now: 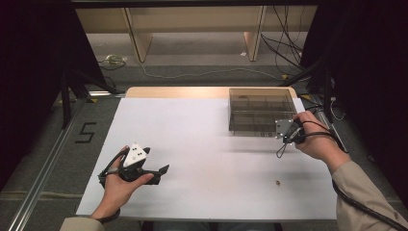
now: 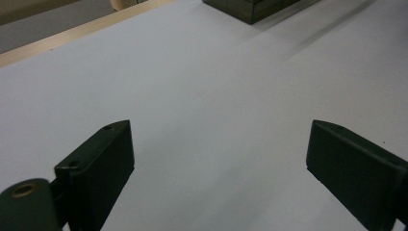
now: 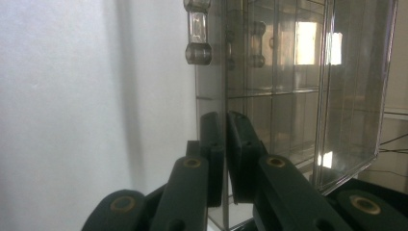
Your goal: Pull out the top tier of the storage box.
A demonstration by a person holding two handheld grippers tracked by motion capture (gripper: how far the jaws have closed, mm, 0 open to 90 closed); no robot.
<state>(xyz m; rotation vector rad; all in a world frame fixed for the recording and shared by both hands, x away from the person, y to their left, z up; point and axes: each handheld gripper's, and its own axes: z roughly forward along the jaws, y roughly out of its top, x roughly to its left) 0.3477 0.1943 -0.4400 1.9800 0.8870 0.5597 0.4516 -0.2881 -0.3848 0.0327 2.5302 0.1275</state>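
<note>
A smoky transparent compartment box (image 1: 260, 113) stands at the far right of the white table (image 1: 202, 144). My right gripper (image 1: 283, 131) is at the box's near right corner. In the right gripper view its jaws (image 3: 225, 144) are shut on a thin clear wall of the box (image 3: 288, 72), one pad on each side. A clear latch (image 3: 197, 33) sticks out from that wall. My left gripper (image 1: 162, 174) rests at the near left of the table. It is open with nothing between its jaws (image 2: 219, 144), and a corner of the box (image 2: 250, 9) lies far ahead of it.
A small brown speck (image 1: 277, 182) lies on the table near the right front. Beyond the far edge are a wooden frame (image 1: 139, 43) and cables (image 1: 284, 48) on the floor. A metal rail (image 1: 48, 159) runs along the left side.
</note>
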